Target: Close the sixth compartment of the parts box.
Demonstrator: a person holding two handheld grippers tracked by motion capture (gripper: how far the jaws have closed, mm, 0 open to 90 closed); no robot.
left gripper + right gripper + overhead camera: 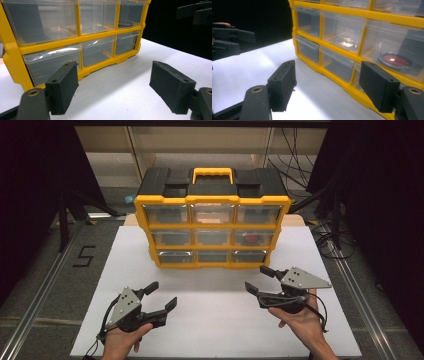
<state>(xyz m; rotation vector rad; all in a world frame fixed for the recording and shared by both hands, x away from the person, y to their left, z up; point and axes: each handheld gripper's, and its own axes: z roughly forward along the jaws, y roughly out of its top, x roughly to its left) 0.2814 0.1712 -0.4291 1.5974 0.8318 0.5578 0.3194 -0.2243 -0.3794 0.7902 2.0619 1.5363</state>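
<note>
Organizer (212, 217) with clear drawers stands mid-board; in front of it, left gripper (160, 296) and right gripper (259, 278) gape wide, both empty.

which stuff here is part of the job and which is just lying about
In the job:
- yellow drawer organizer
- red disc in its right middle drawer
- left tongs, open
- right tongs, open

Lying about:
- white board
- black "5" mark on the floor
</note>
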